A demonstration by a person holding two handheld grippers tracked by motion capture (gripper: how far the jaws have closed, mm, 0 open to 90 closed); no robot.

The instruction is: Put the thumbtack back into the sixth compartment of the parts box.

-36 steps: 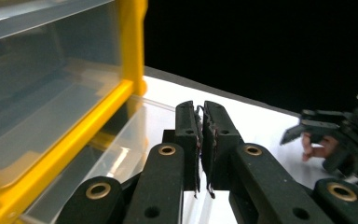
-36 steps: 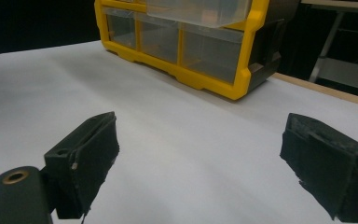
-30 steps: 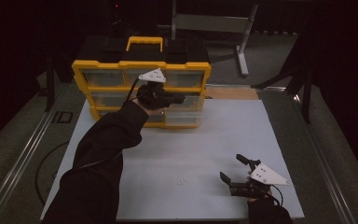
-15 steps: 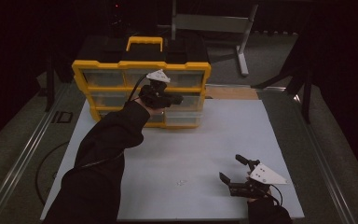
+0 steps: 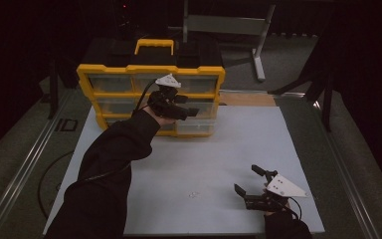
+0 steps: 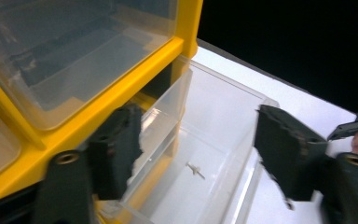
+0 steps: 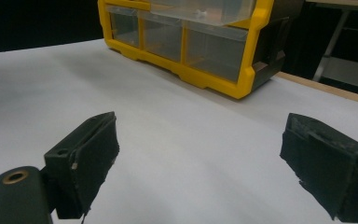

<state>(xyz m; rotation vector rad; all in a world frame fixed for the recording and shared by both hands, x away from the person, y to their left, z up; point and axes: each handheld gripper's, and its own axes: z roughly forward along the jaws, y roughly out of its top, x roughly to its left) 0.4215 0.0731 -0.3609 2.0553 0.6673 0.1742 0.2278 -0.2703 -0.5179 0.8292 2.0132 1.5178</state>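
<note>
One small screw [image 6: 195,169], light and slippery, is seen in the pulled-out clear drawer [image 6: 223,140] at lower centre beneath the just-released left gripper [image 6: 198,154], best pinched across its shank.

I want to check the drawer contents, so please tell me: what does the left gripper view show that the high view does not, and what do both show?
The left gripper view alone shows the inside of the pulled-out clear drawer, where a small screw lies on the bottom; the left gripper has just been opening its jaws, which now stand open above the drawer with nothing pressed between them.

The high view alone shows the whole white table, the organizer's yellow handle, the person's left sleeve and tiny bits on the table.

Both show the yellow organizer and the right gripper.
</note>
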